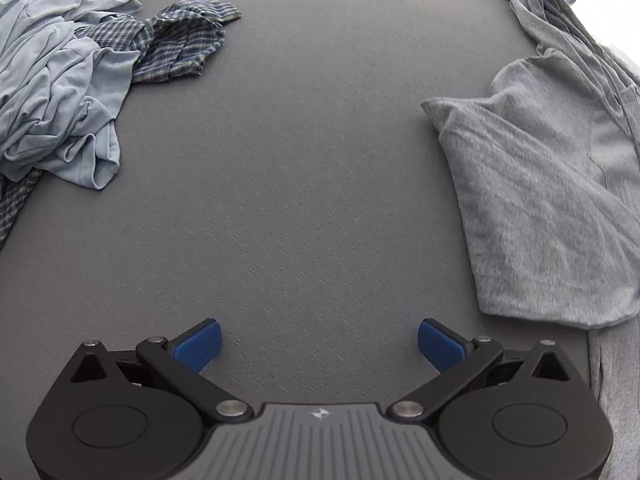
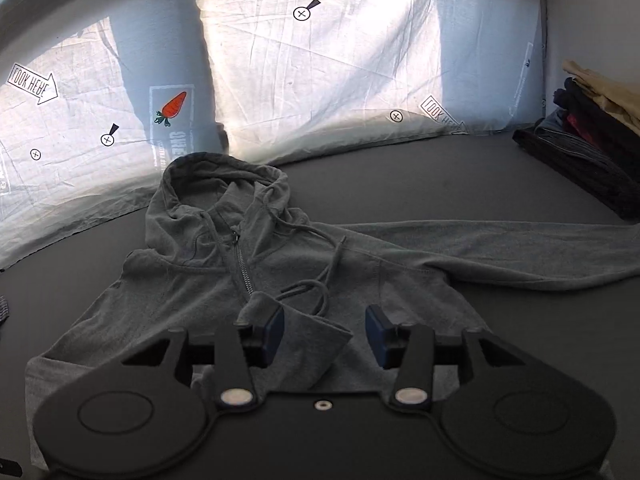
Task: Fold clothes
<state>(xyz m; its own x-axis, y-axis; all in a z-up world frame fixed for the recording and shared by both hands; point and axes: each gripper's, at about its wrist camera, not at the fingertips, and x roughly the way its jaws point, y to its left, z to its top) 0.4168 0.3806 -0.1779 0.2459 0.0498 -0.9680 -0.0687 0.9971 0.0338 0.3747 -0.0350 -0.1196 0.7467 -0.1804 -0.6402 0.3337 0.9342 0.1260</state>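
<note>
Both claws are spread wide and holding nothing: your left claw [image 1: 319,344] hangs over bare table [image 1: 304,168], with the hoodie [image 2: 224,276] off to its right, while your right claw [image 2: 325,334] hovers above a cuff [image 2: 308,330] already laid across the chest below the zipper [image 2: 242,268]. One sleeve [image 2: 500,254] is stretched out to the right toward the stack of folded clothes [image 2: 580,148], so that looks like the next part to bring in. Take it near its end, pinch only that layer, and lay it flat across the chest without dragging the body.
</note>
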